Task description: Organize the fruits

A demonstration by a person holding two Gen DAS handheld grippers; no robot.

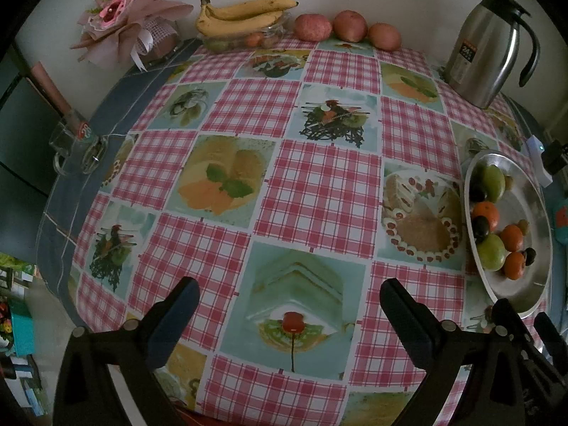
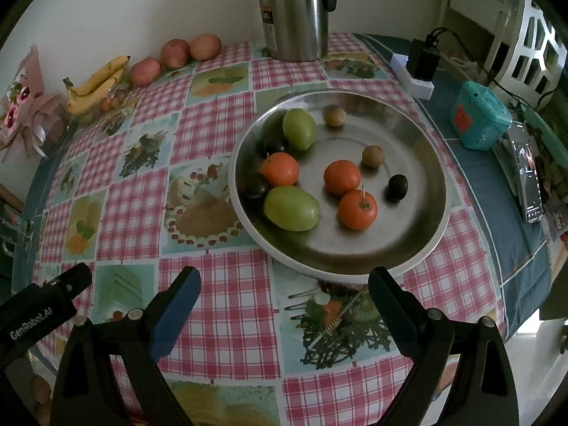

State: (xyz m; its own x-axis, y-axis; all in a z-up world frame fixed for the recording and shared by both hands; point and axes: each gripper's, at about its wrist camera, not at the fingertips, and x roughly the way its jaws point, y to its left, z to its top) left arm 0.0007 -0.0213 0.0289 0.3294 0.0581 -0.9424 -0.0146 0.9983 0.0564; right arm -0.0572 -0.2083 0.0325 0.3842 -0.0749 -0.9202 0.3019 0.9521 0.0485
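Observation:
A round steel plate on the checked tablecloth holds two green fruits, three orange fruits, dark plums and two small brown fruits. The same plate lies at the right in the left wrist view. Bananas rest on a glass dish at the far edge, with three red apples beside them. My right gripper stands open just short of the plate's near rim, nothing between its fingers. My left gripper is open over bare tablecloth, left of the plate.
A steel thermos jug stands at the back by the wall. A pink flower bouquet lies at the far left corner. A white power strip with a black adapter, a teal box and a phone lie right of the plate.

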